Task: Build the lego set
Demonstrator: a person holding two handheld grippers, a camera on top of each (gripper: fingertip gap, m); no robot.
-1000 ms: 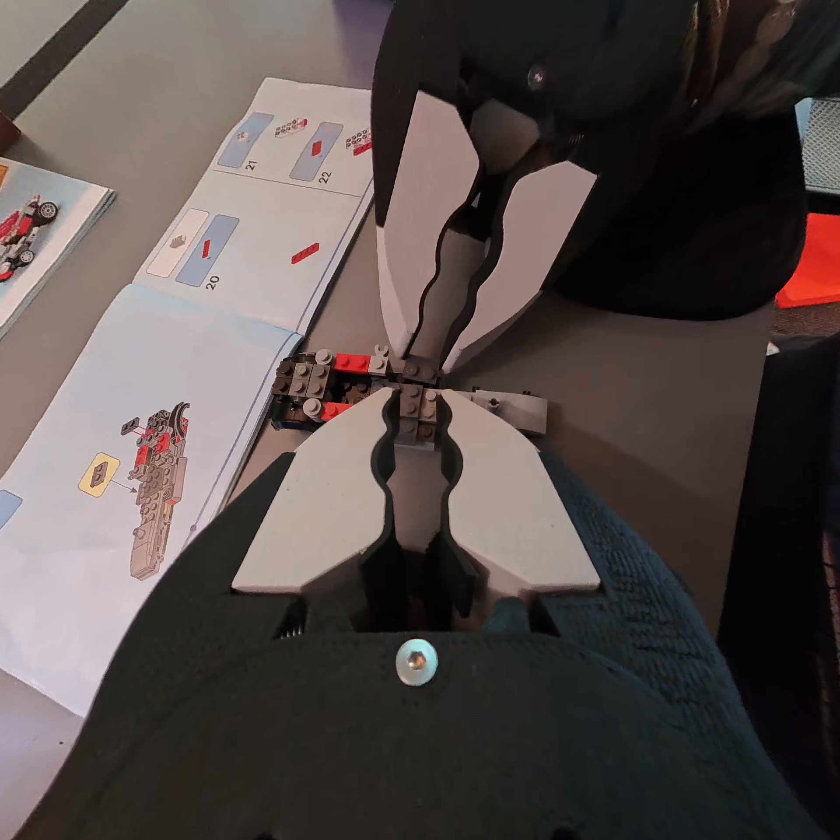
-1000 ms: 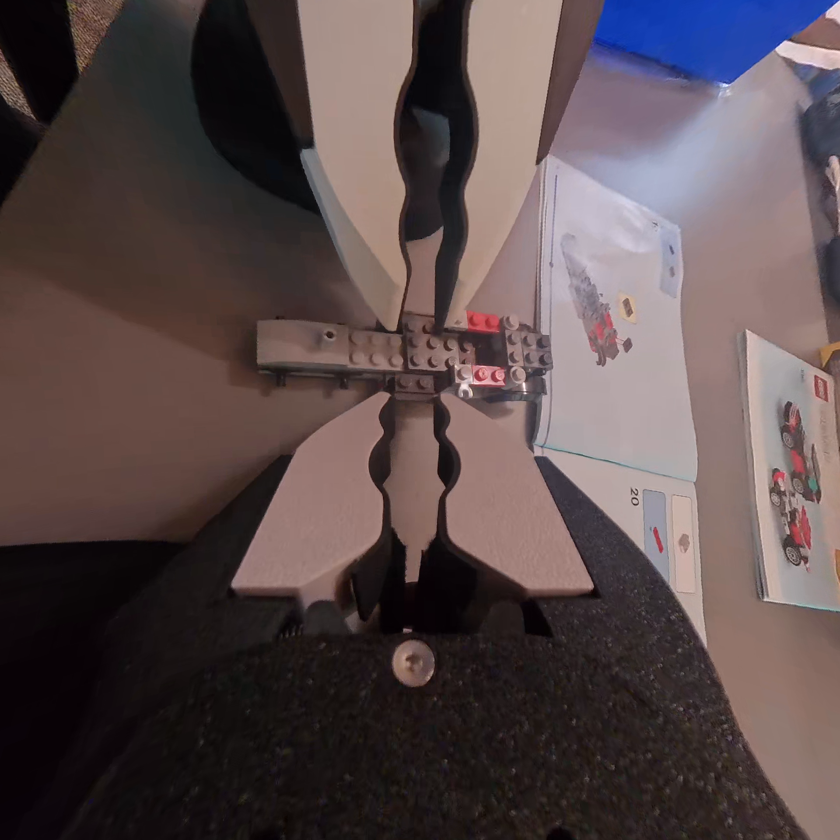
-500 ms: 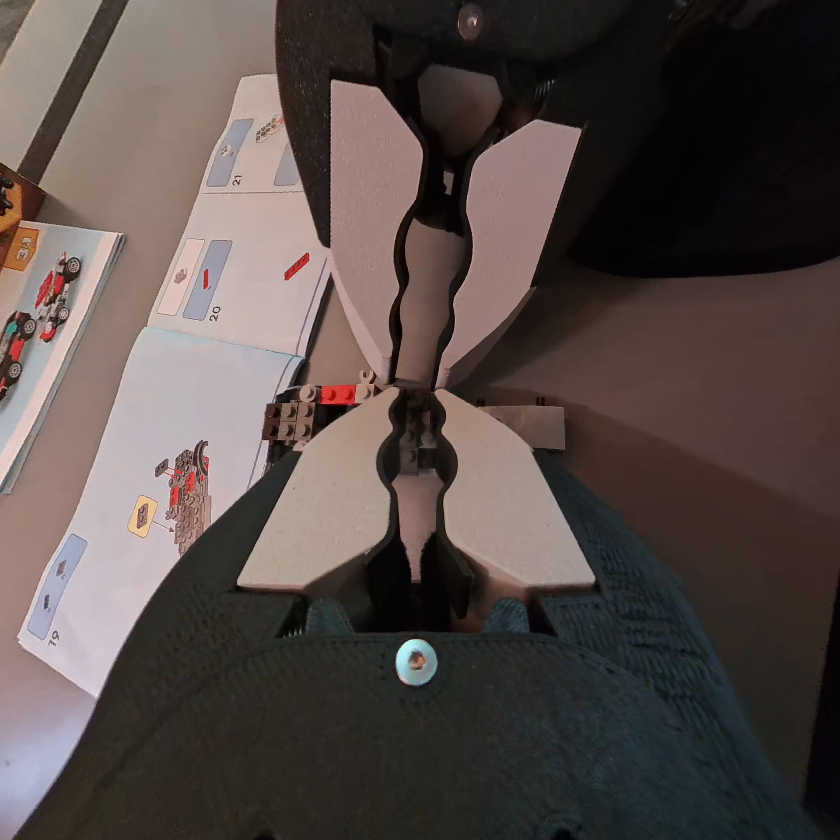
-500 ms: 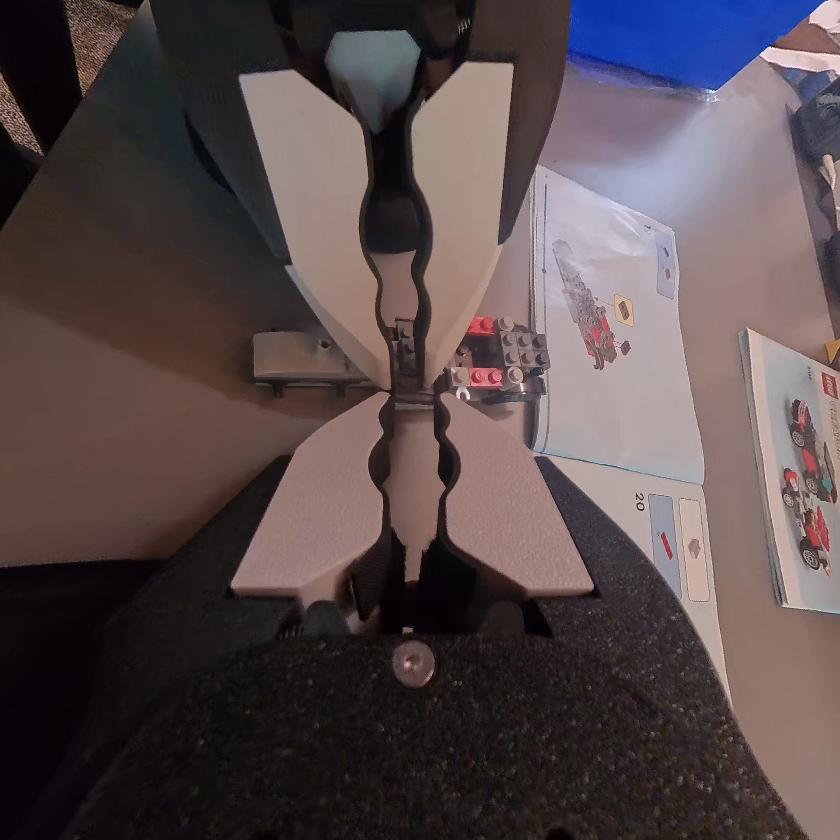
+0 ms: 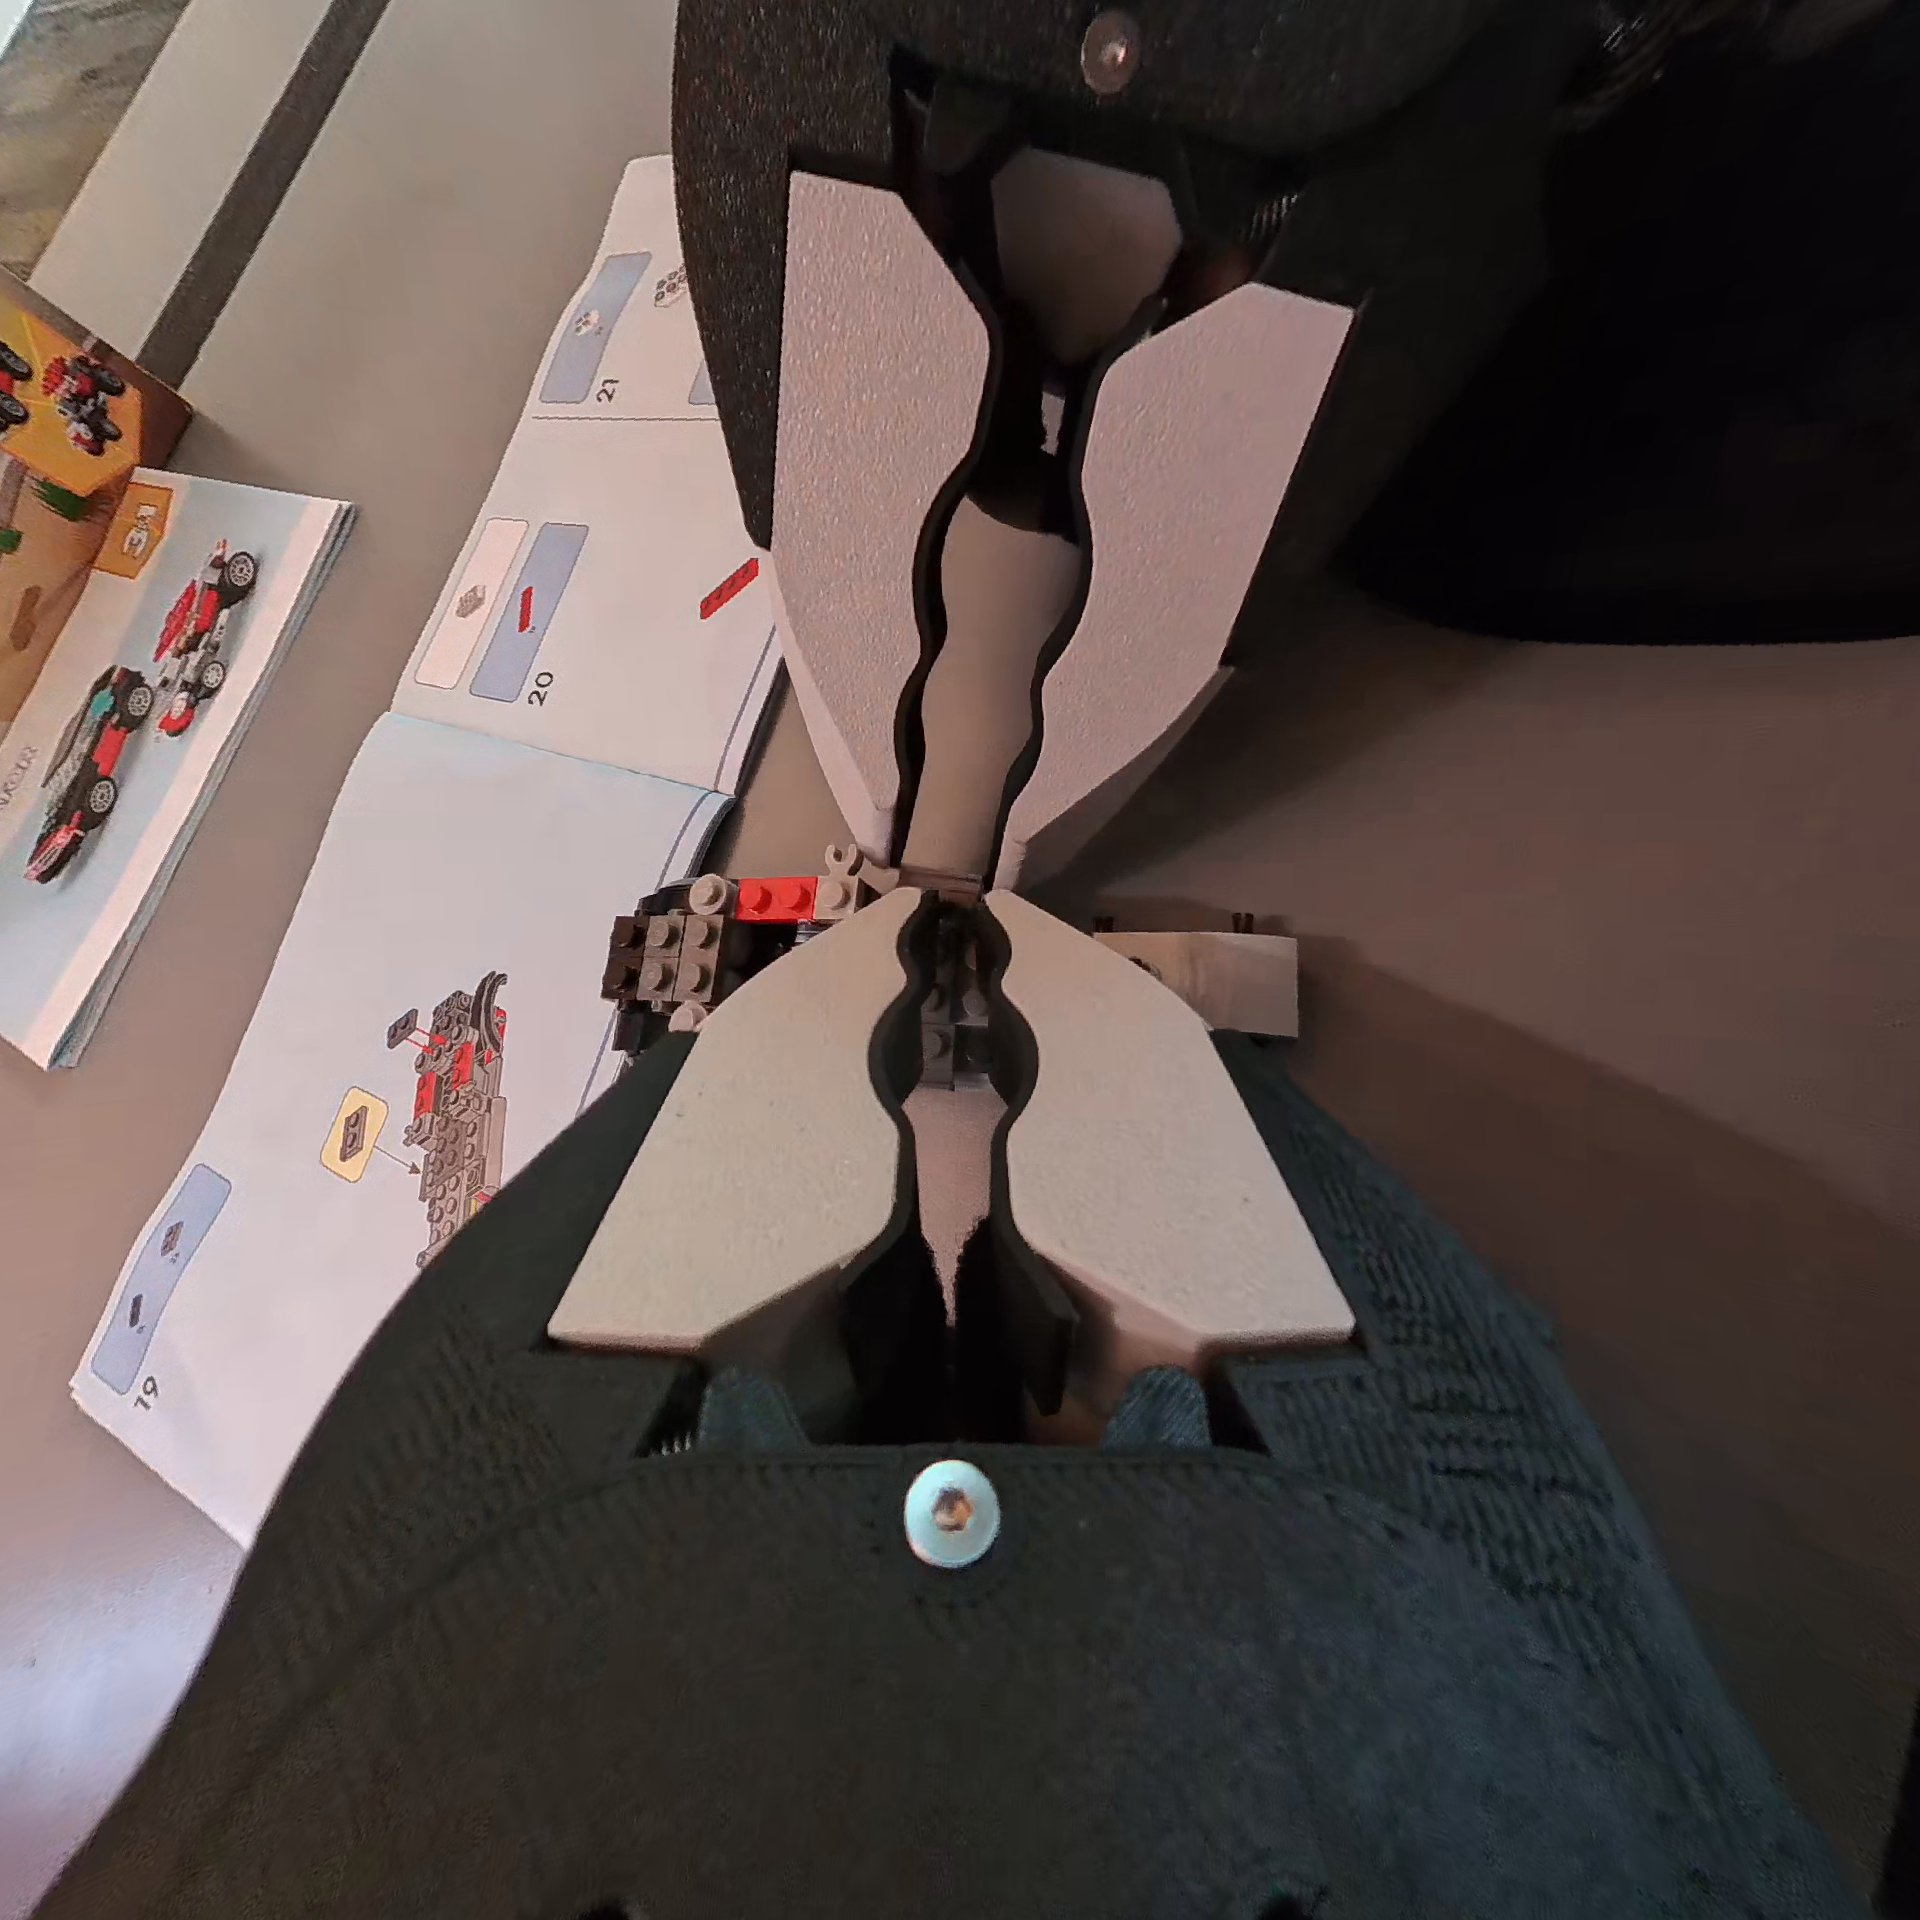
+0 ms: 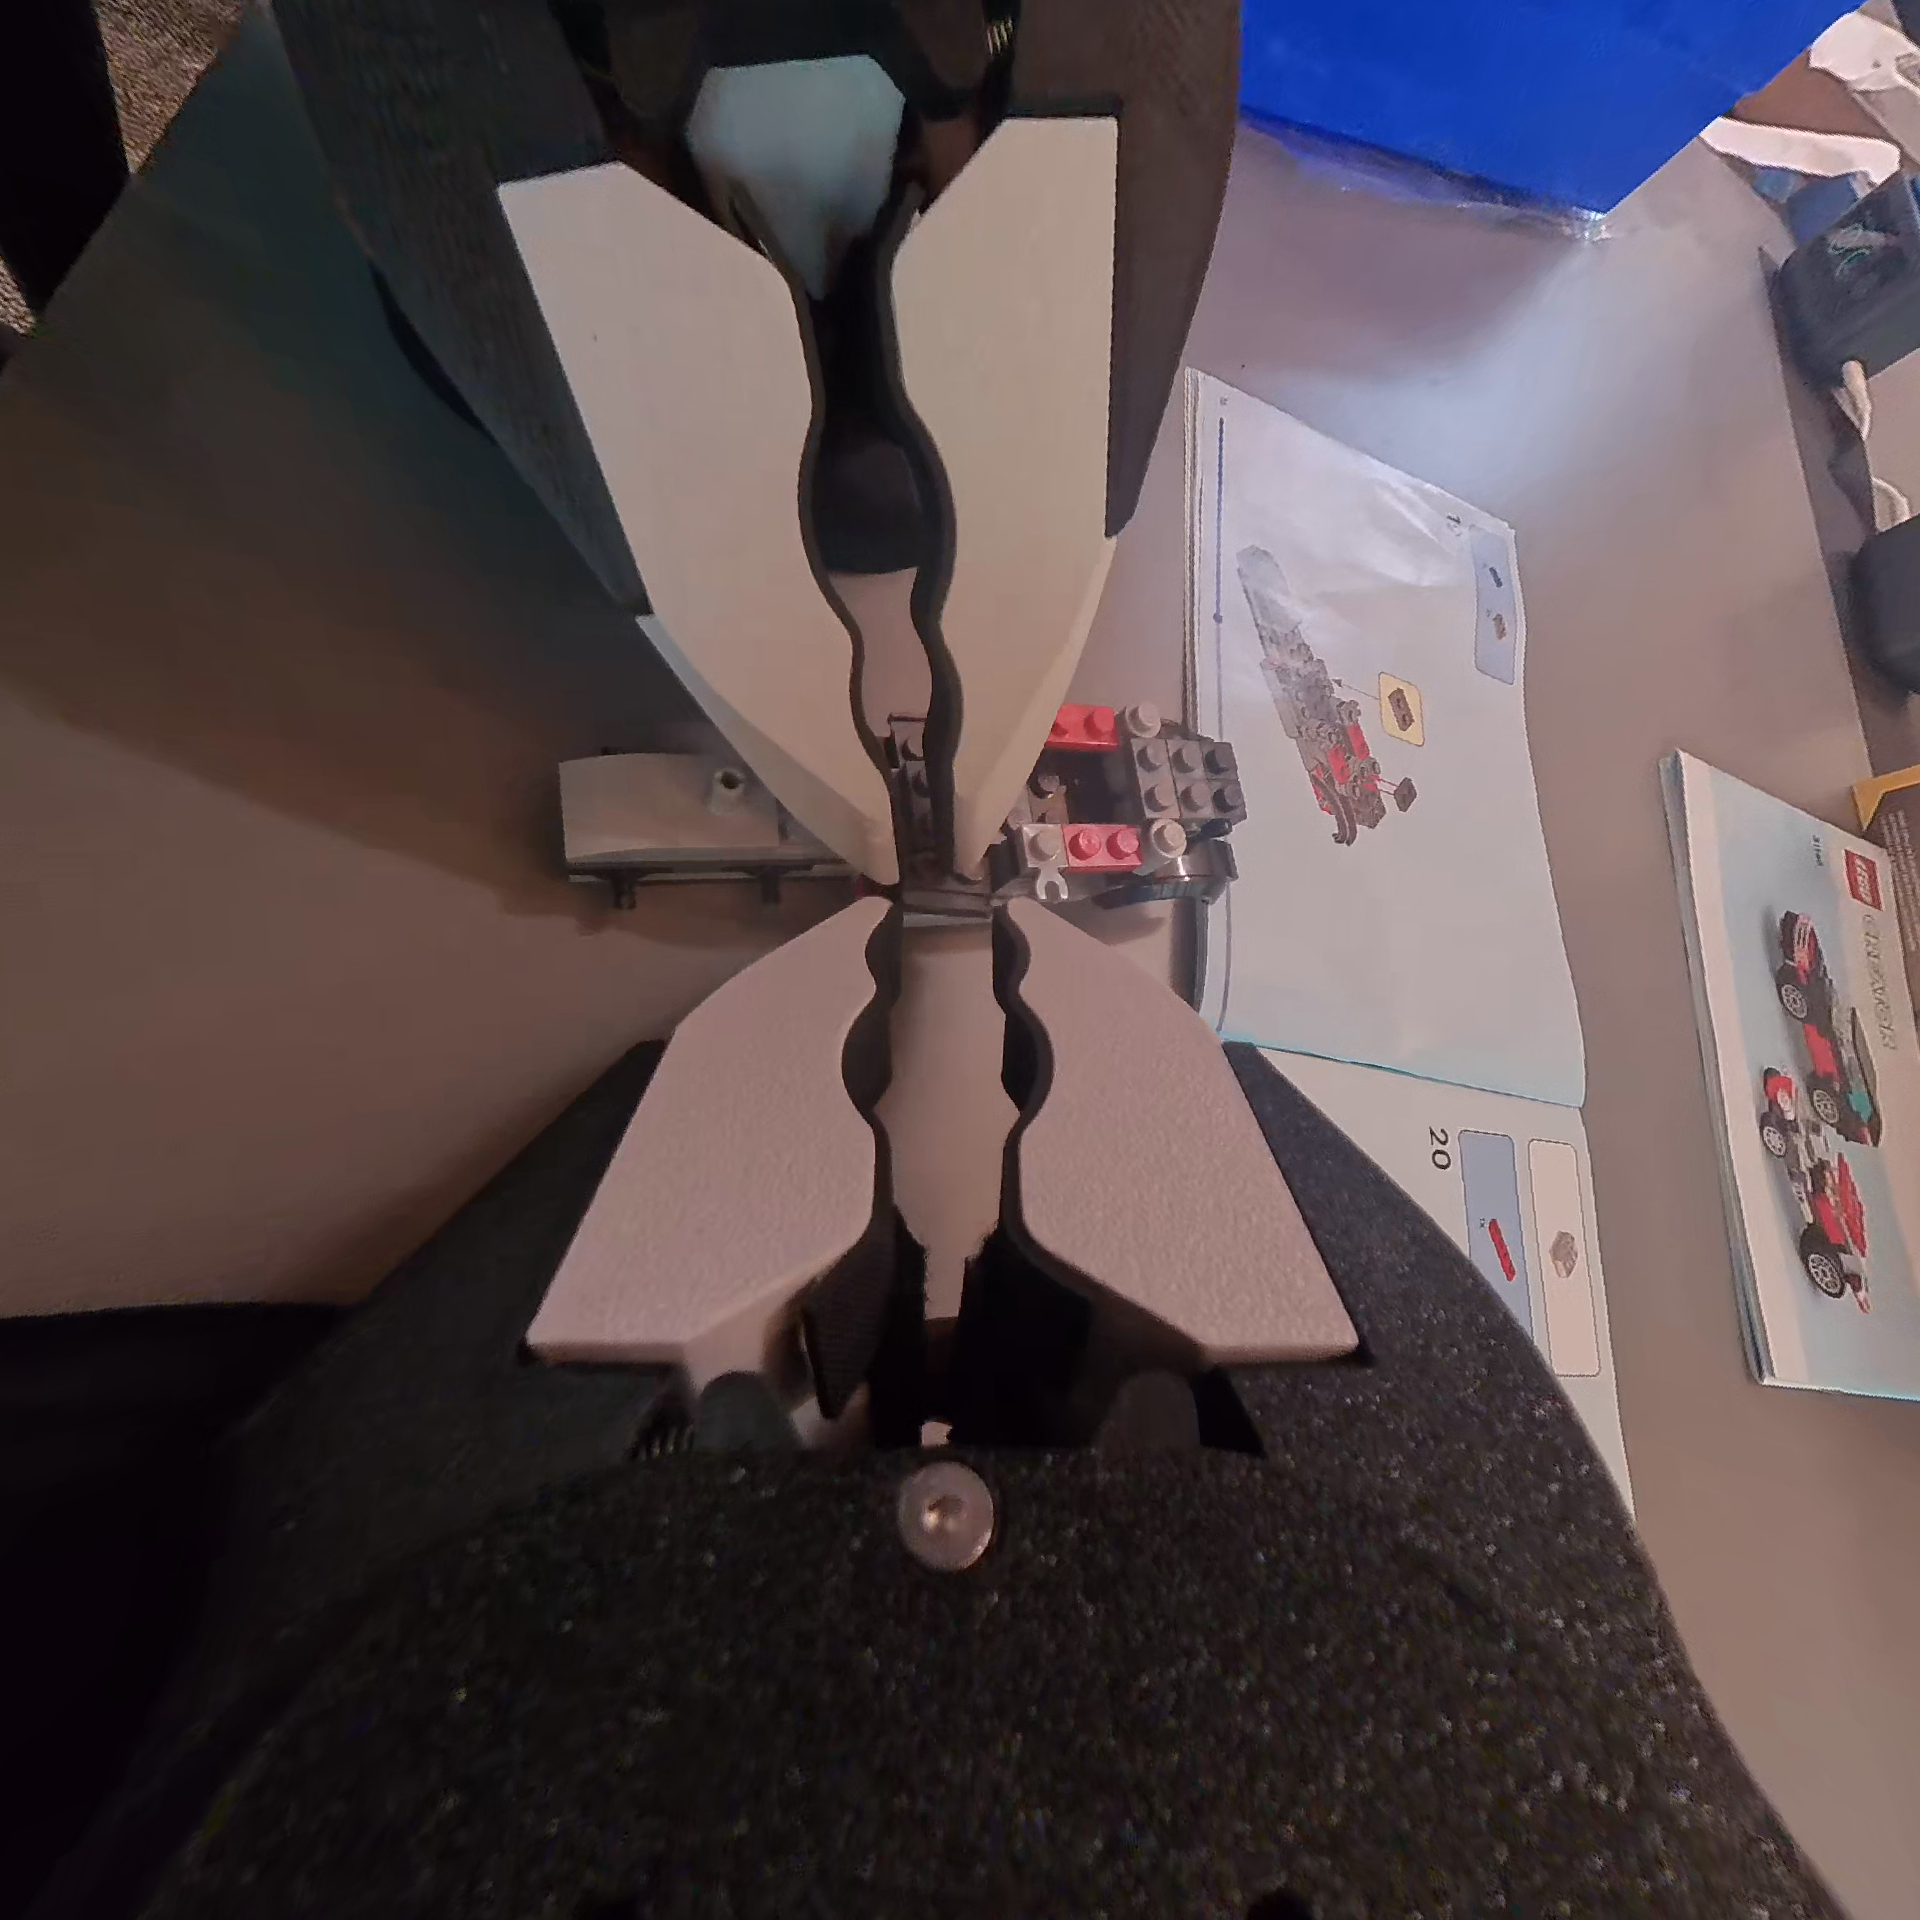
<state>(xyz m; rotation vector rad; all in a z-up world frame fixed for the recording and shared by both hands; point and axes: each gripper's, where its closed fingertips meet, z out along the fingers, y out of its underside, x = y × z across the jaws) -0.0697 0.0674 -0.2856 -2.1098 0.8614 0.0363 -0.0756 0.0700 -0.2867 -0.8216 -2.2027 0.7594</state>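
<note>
The lego model (image 5: 727,940), a long grey studded chassis with red plates and dark blocks at one end, lies on the grey table (image 5: 1558,935) beside the open instruction booklet (image 5: 499,935). The left gripper (image 5: 951,914) and right gripper (image 6: 940,904) meet tip to tip over its middle, each nearly closed; whether either pinches it is unclear. Only the right wrist view shows a blue bin (image 6: 1507,83); only the left shows the lego box (image 5: 62,416).

An open pale-blue paper instruction booklet (image 5: 499,883) (image 6: 1382,883) carries black printed step numbers beside its part boxes, legible in both views. A closed pale-blue booklet with a car on its cover (image 5: 156,727) (image 6: 1787,1091) bears a small red brand logo and a title line. A brown and yellow cardboard box (image 5: 62,416) shows a small printed badge, too small to read.
</note>
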